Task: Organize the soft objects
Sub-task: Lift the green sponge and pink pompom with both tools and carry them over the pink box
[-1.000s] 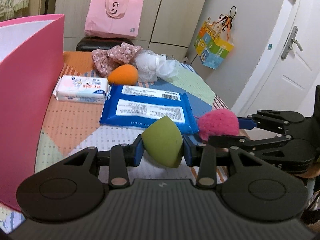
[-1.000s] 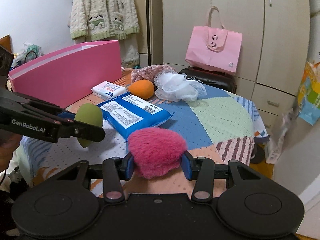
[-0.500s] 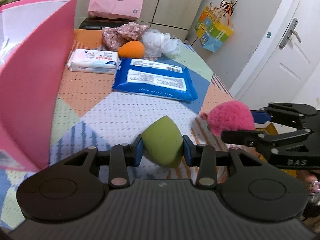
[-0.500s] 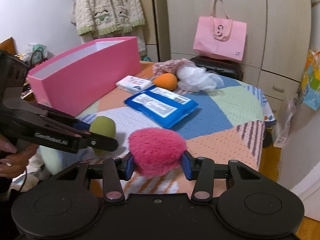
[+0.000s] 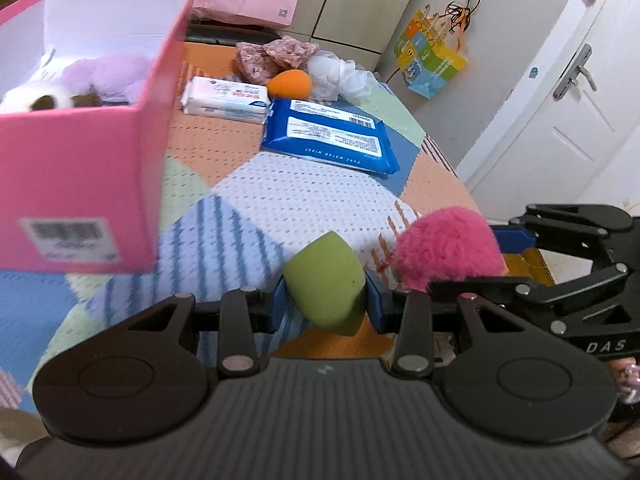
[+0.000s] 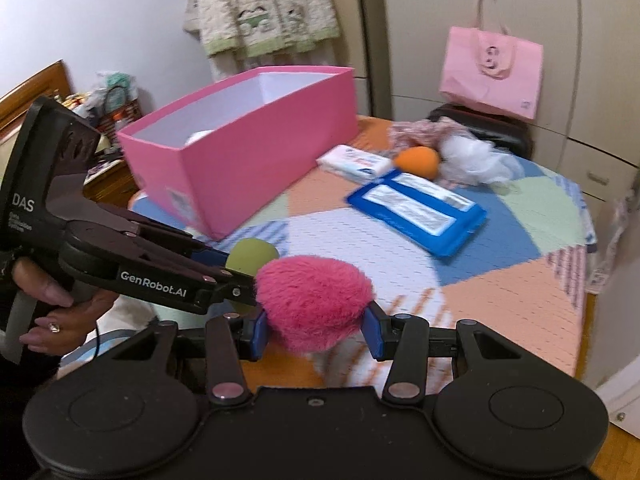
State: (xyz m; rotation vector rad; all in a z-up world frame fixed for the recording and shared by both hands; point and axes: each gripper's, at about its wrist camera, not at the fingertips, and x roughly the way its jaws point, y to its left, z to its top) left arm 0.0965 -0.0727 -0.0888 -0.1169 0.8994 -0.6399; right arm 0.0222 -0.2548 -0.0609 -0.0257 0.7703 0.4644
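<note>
I am lifting both grippers back off the counter point(image 5: 280, 208): left gripper point(image 5: 326, 305) squeezing the green sponge point(image 5: 326, 280), right gripper point(image 6: 316, 330) clamping the pink pompom point(image 6: 314, 300), the pink box point(image 5: 80, 168) now rising alongside, ready for dropping.

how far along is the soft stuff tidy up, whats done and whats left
Partly done. The pink box already holds a purple plush and a white fluffy item. In hand: the left gripper grips a green sponge, the right gripper a pink pompom, both short of the box. Left on the table: orange sponge, white mesh pouf, floral fabric, two wipe packs.
</note>
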